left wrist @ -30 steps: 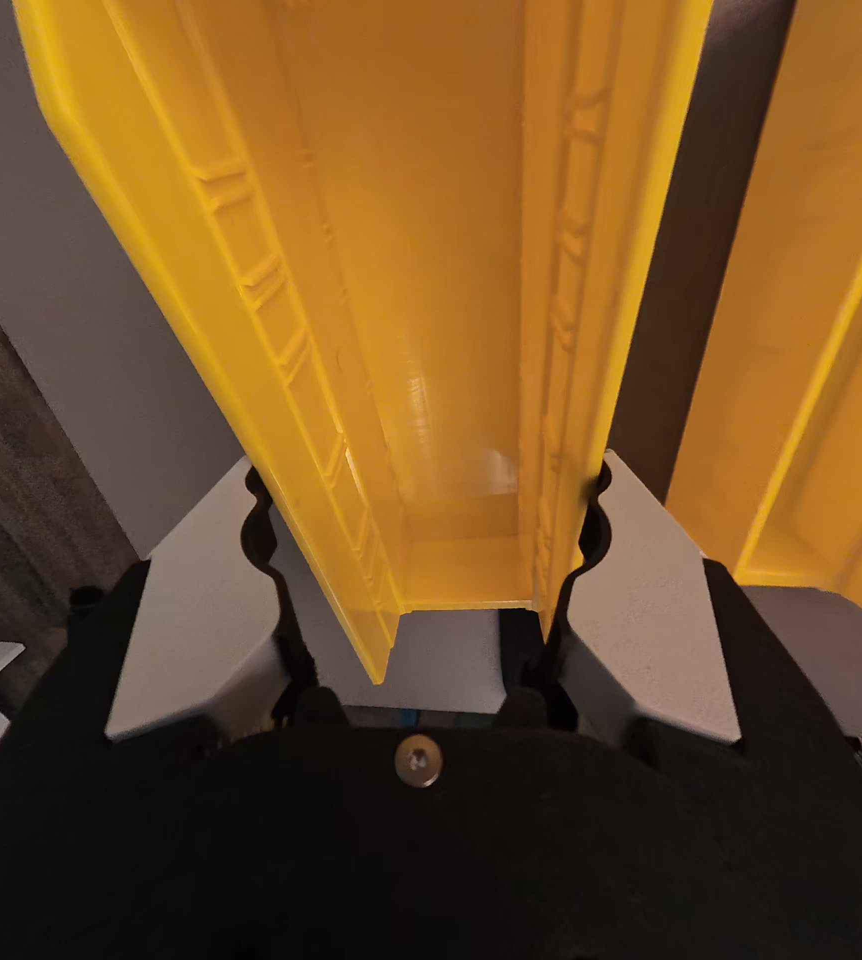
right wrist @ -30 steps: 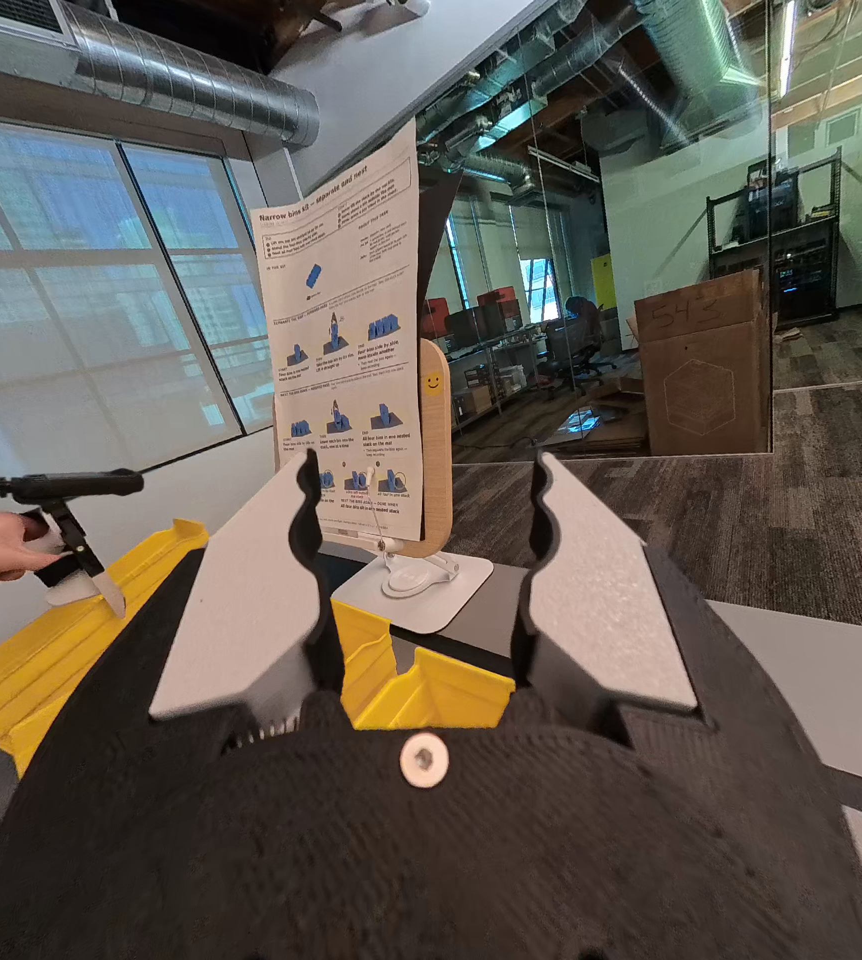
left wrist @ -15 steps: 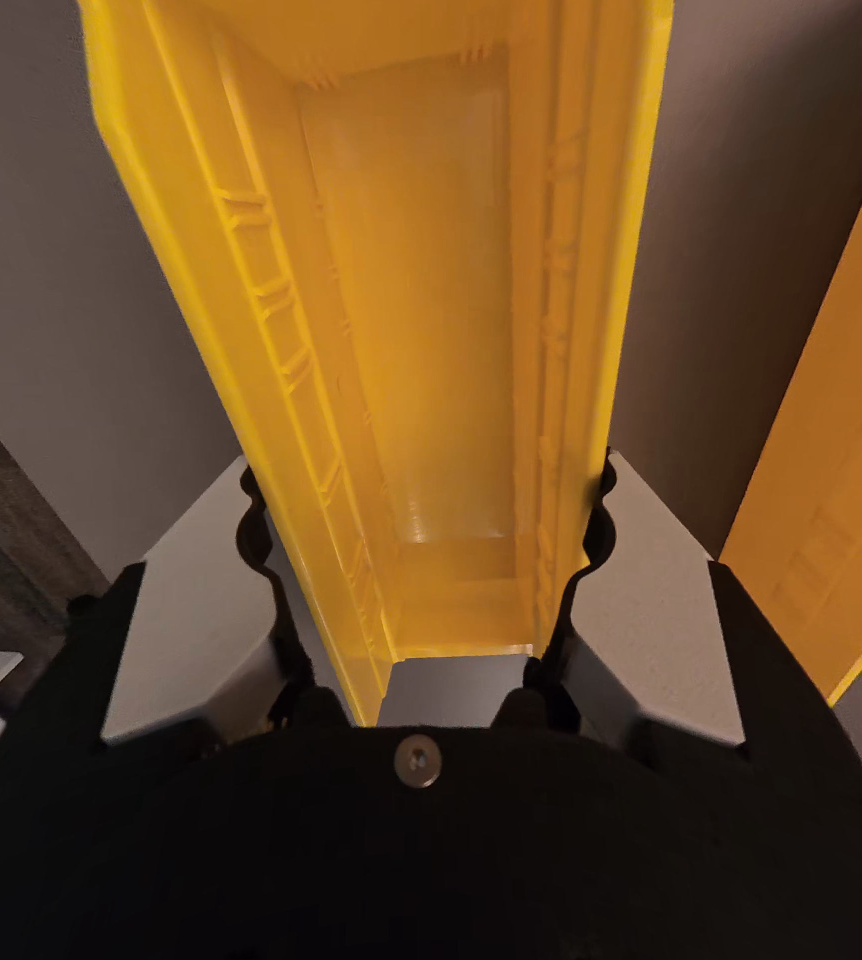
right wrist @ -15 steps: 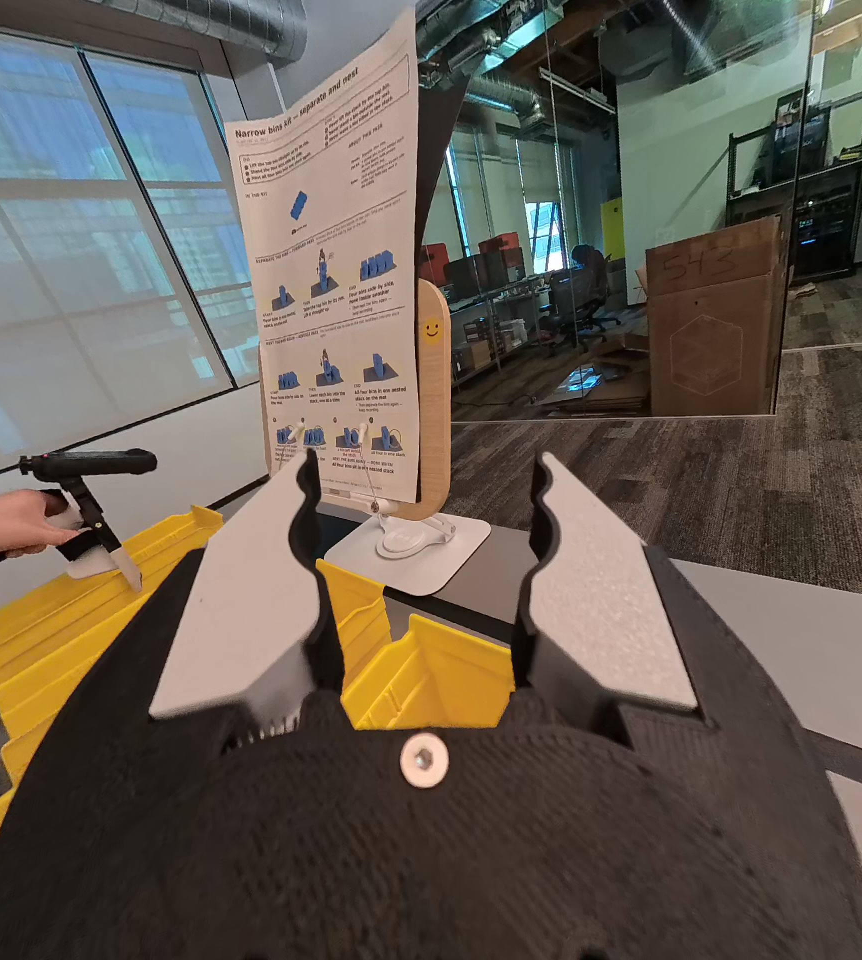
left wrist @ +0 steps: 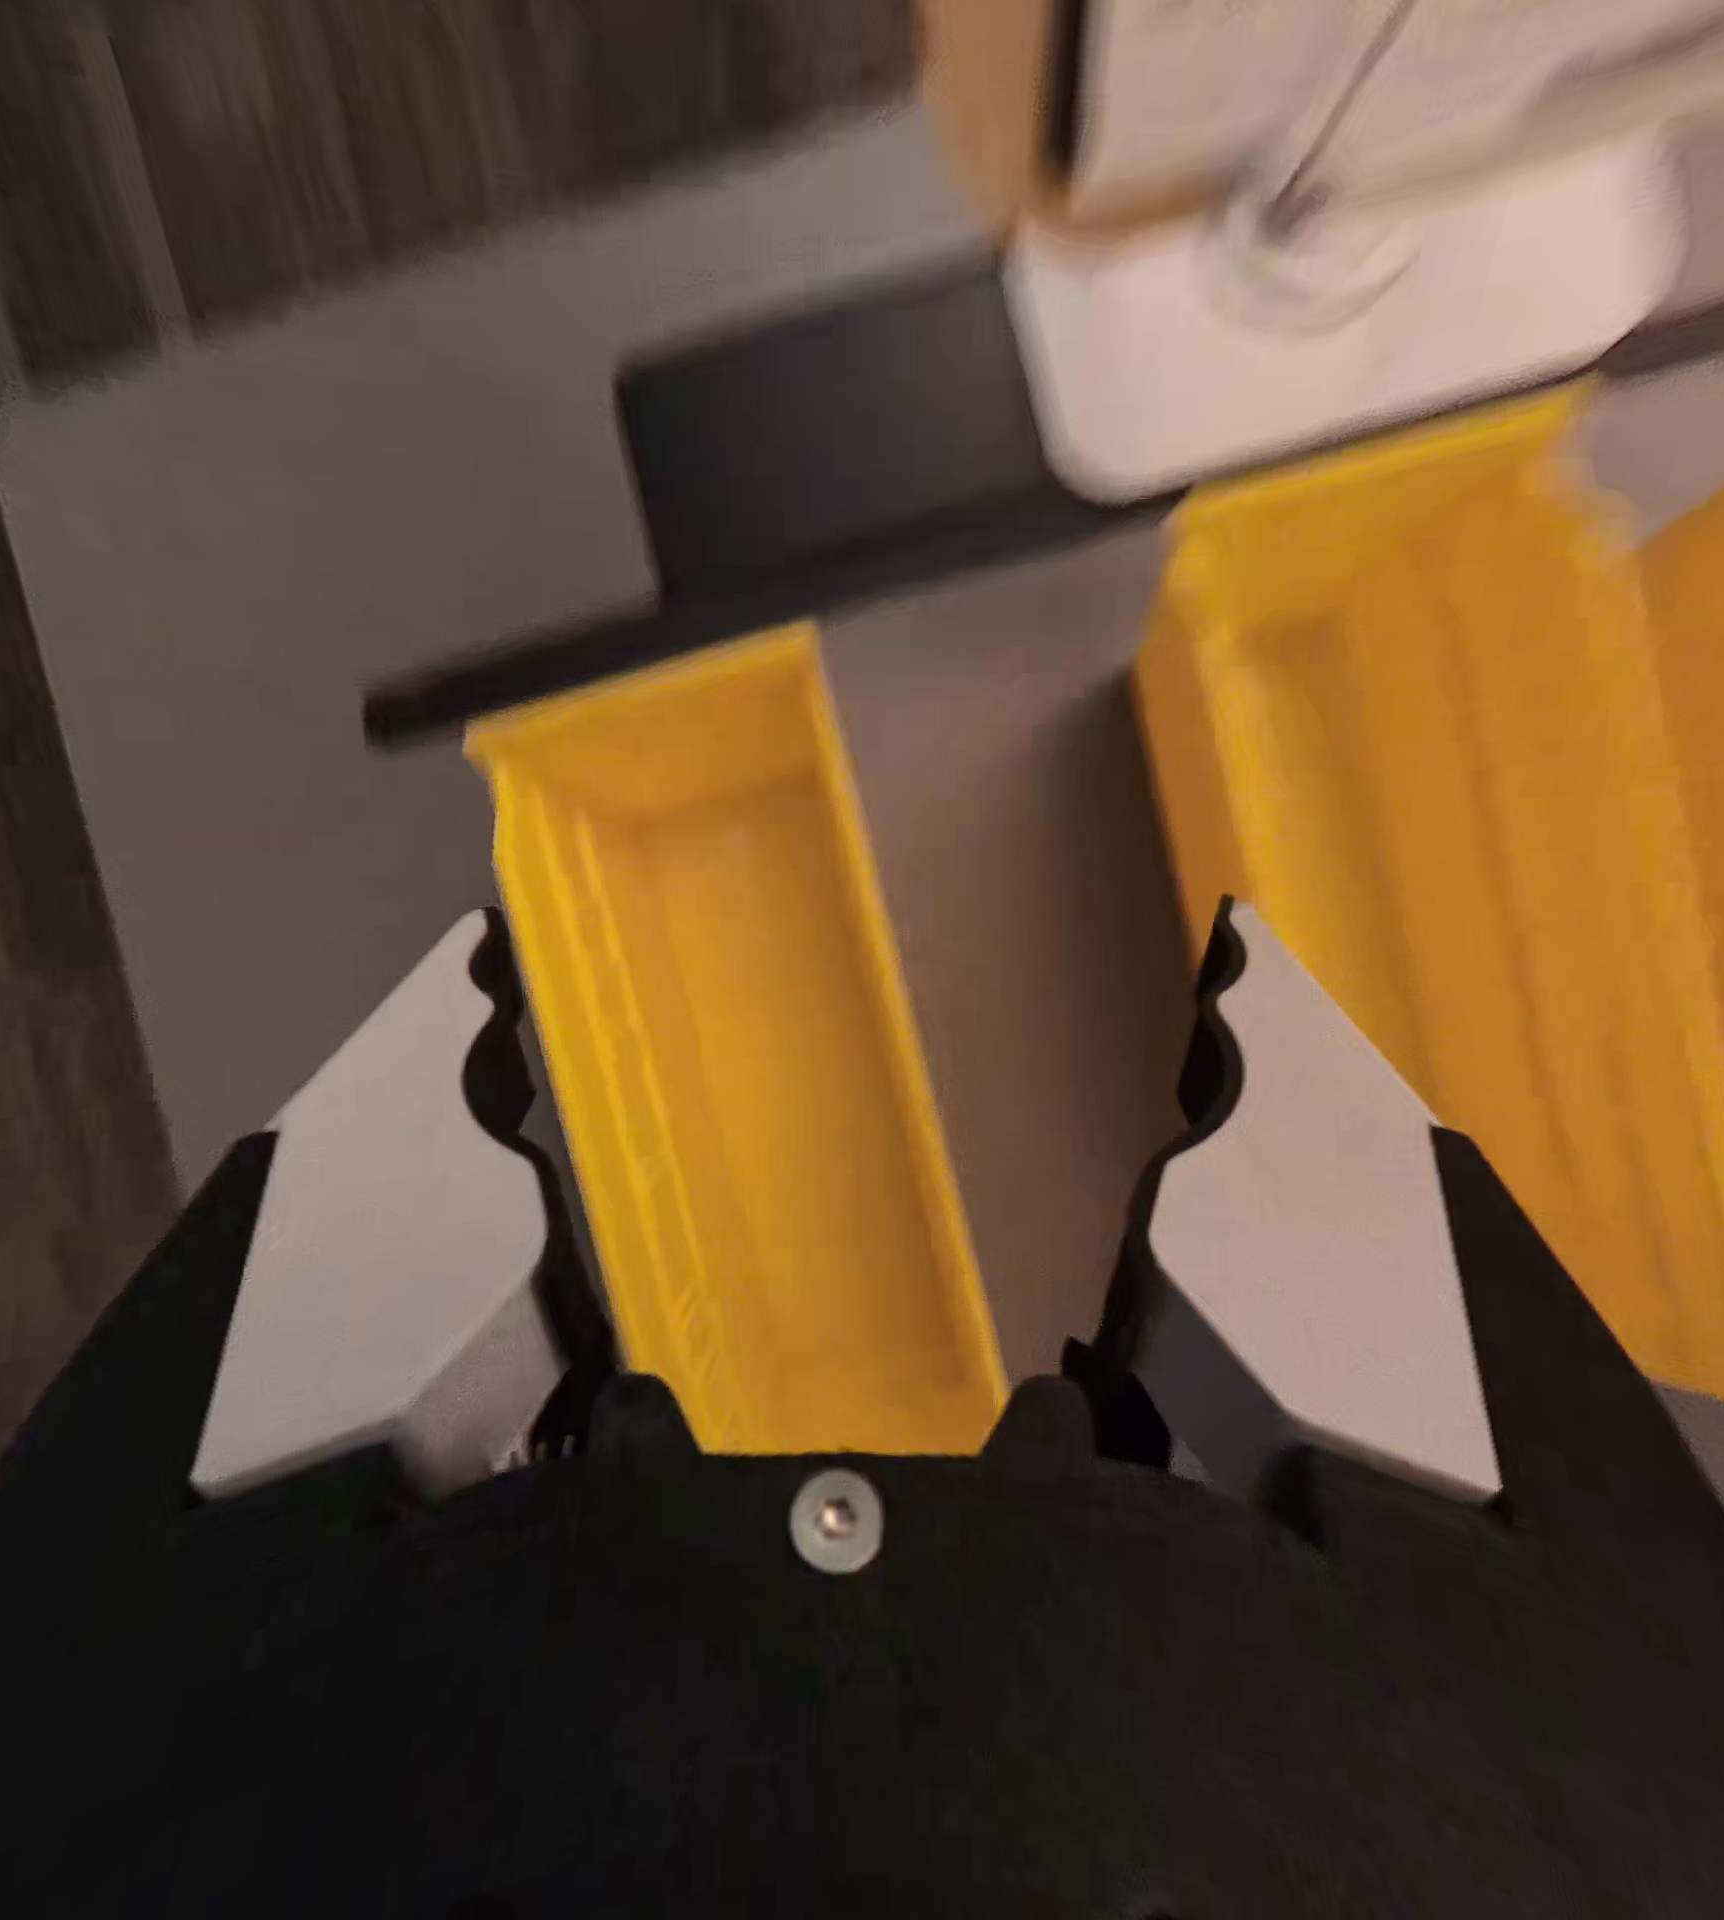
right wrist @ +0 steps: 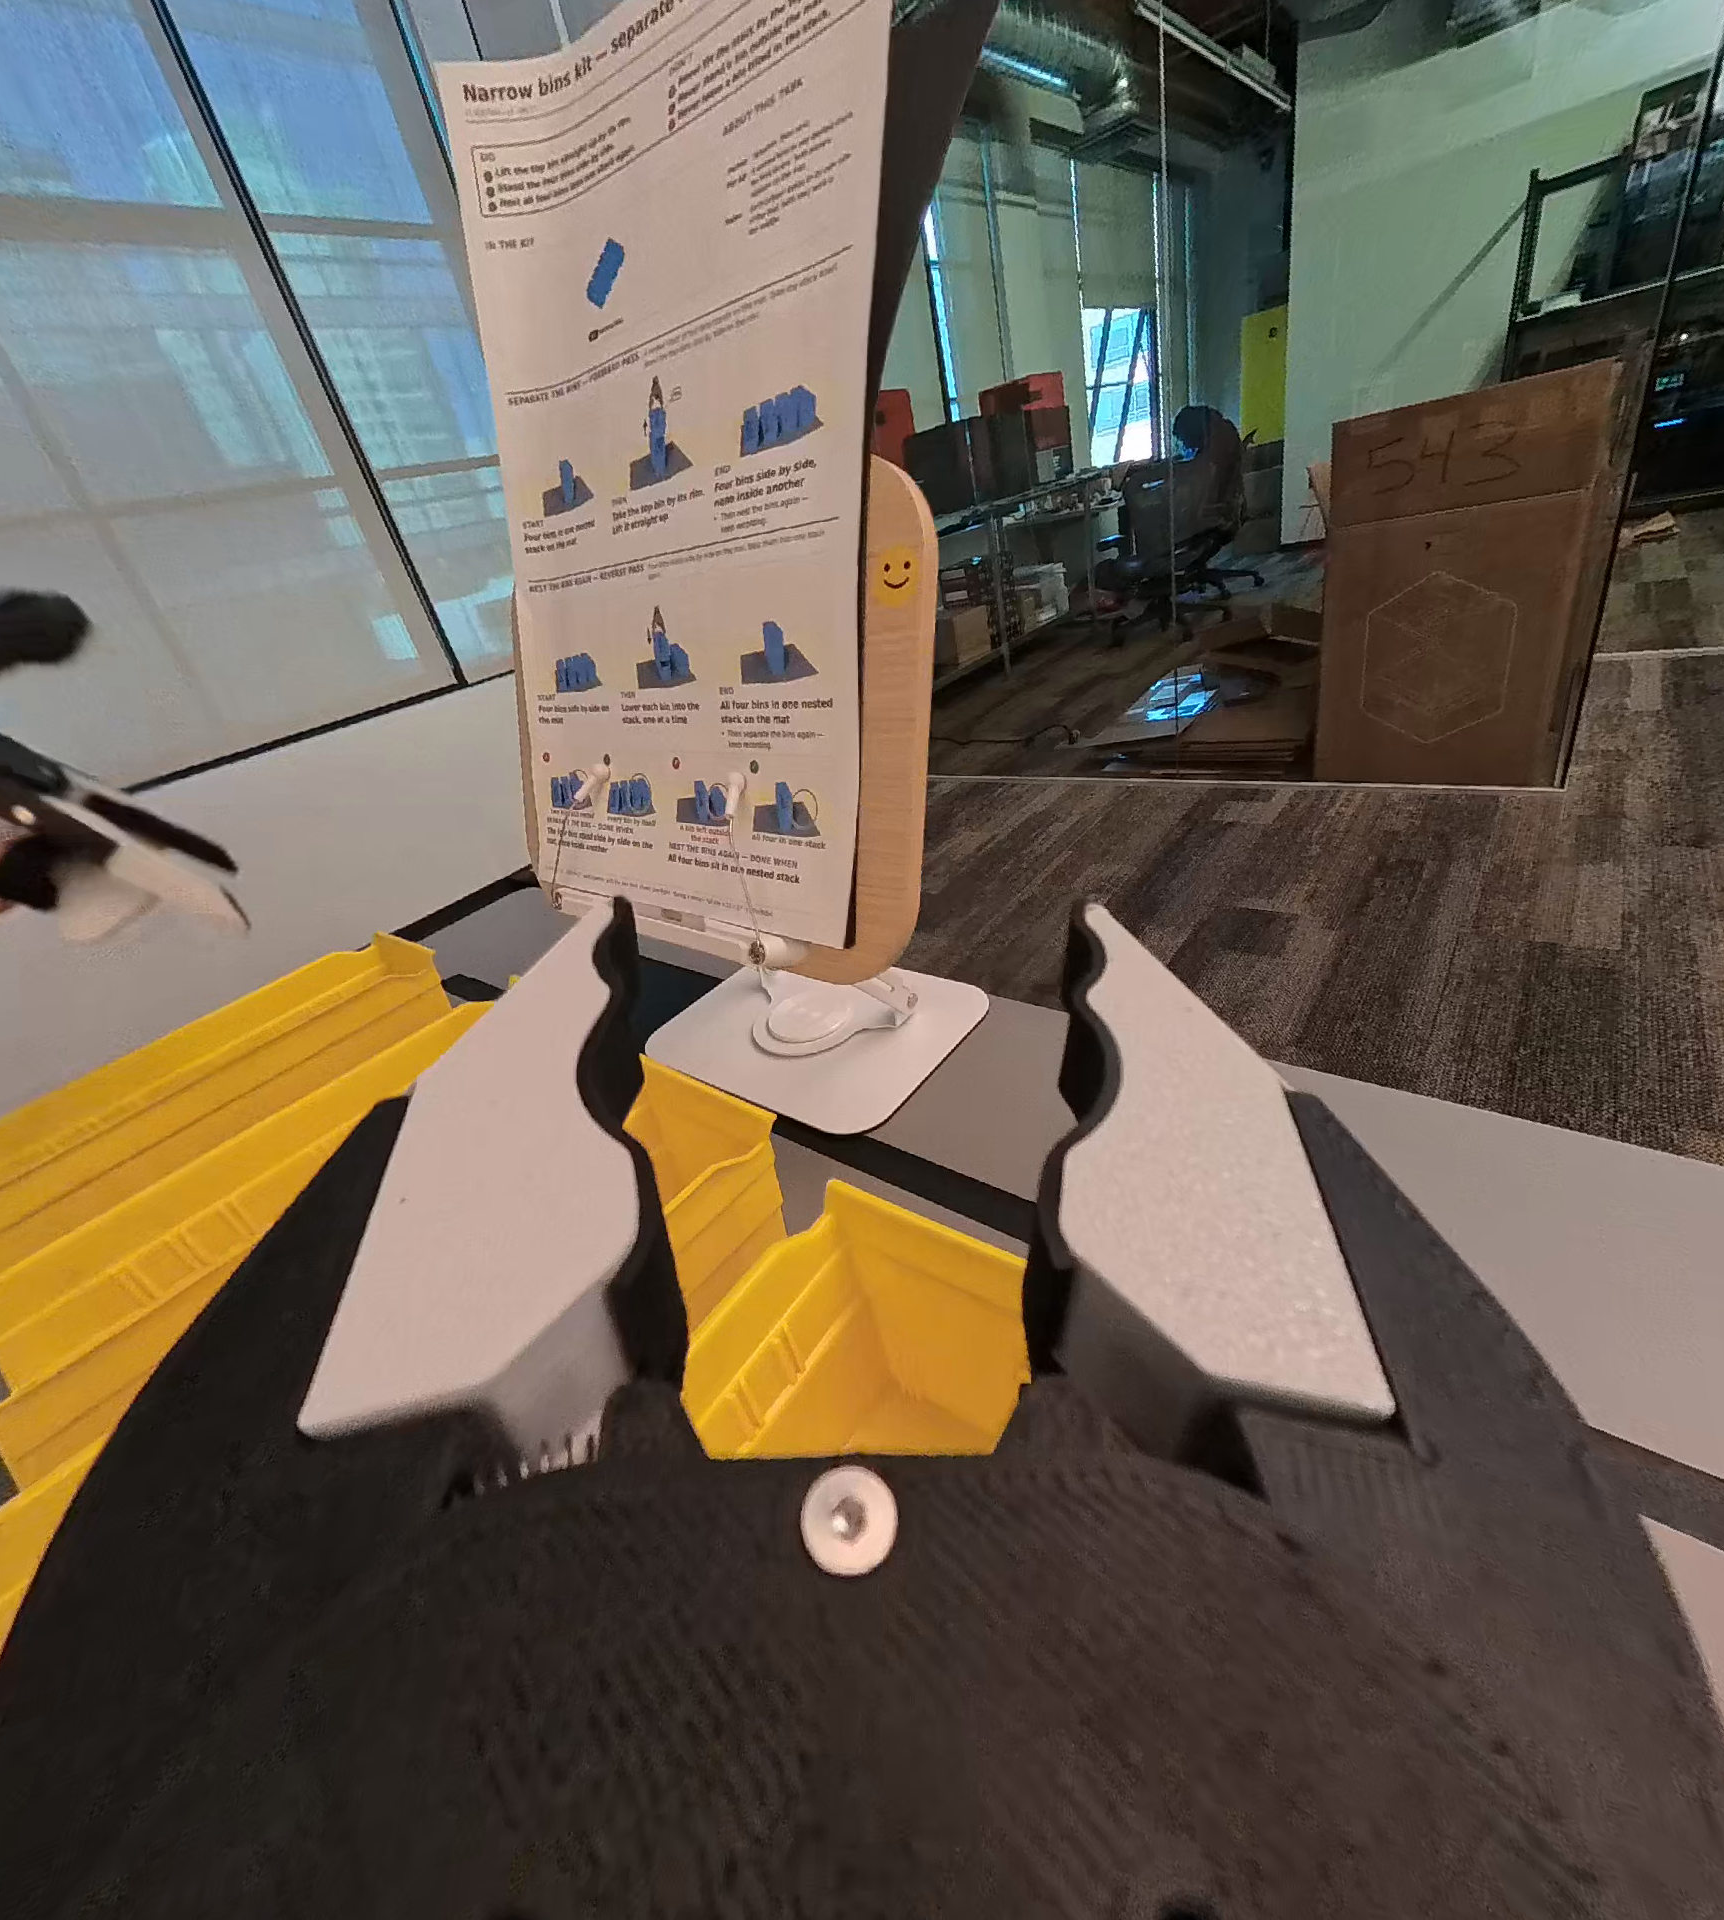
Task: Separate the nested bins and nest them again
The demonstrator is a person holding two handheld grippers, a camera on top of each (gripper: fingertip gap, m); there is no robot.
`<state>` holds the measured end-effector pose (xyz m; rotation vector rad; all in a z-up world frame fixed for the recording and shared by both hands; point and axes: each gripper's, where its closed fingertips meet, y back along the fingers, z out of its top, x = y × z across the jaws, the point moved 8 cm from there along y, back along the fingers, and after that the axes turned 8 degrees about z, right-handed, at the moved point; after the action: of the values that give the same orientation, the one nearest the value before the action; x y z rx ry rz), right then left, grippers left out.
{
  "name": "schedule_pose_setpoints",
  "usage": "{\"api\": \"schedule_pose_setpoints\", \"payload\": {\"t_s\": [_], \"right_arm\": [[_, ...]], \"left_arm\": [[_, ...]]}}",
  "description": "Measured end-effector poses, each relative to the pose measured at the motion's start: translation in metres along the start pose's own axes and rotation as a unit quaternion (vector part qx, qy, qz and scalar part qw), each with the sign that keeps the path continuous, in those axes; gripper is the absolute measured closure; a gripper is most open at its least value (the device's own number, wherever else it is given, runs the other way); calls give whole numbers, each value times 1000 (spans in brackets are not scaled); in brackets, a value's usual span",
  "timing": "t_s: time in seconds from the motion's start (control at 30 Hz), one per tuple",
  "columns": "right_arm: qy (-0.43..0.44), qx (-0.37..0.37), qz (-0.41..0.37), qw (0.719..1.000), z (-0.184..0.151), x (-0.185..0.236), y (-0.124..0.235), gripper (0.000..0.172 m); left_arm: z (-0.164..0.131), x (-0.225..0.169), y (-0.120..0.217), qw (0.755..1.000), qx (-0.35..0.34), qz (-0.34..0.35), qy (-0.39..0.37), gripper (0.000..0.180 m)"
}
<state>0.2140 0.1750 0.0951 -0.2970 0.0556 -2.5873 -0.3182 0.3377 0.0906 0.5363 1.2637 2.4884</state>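
In the left wrist view a narrow yellow bin (left wrist: 754, 1039) stands open side up on the grey table (left wrist: 266, 623), below and between my left gripper's fingers. My left gripper (left wrist: 855, 909) is open wide, and its right pad (left wrist: 1211, 1039) is well clear of the bin. The picture is blurred. My right gripper (right wrist: 850, 914) is shut on another yellow bin (right wrist: 868, 1320), which sits deep between the finger bases. Several more yellow bins (right wrist: 162, 1143) lie side by side at the left of the right wrist view. The left gripper (right wrist: 110, 862) hovers above them in a hand.
An instruction sheet (right wrist: 671, 468) hangs on a wooden stand with a white base (right wrist: 816, 1049) at the back of the table. A black mat (left wrist: 837, 468) lies under the bins. More yellow bins (left wrist: 1460, 883) stand to the right in the left wrist view. Carpet lies beyond the table edge.
My left gripper opened wider and drew up and back from its bin, which now stands free on the table. My right gripper tilted downward with its bin still in the same place between the fingers.
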Motion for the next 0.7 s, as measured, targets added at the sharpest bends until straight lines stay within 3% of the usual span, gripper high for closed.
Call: {"api": "schedule_pose_setpoints", "payload": {"t_s": [0.07,0.13,0.23,0.3,0.43,0.6,0.7], "right_arm": [[3,4,-1,1000,0,2,-1,90],[5,10,-4,1000,0,6,-3,90],[0,25,-15,1000,0,14,-7,89],[-4,35,-15,999,0,23,-10,89],[-4,84,-15,996,-4,46,-20,87],[-15,172,-7,985,-19,86,-37,77],[-47,263,7,964,-44,115,-50,63]], "left_arm": [[21,-23,34,990,-138,-38,3,57],[28,-51,66,956,-276,-95,30,70],[12,-96,98,858,-468,-201,56,79],[1,-113,110,788,-566,-227,76,100],[-2,-124,126,735,-603,-296,89,101],[-13,-107,140,728,-593,-332,92,107],[-21,-95,157,710,-606,-346,92,110]]}}
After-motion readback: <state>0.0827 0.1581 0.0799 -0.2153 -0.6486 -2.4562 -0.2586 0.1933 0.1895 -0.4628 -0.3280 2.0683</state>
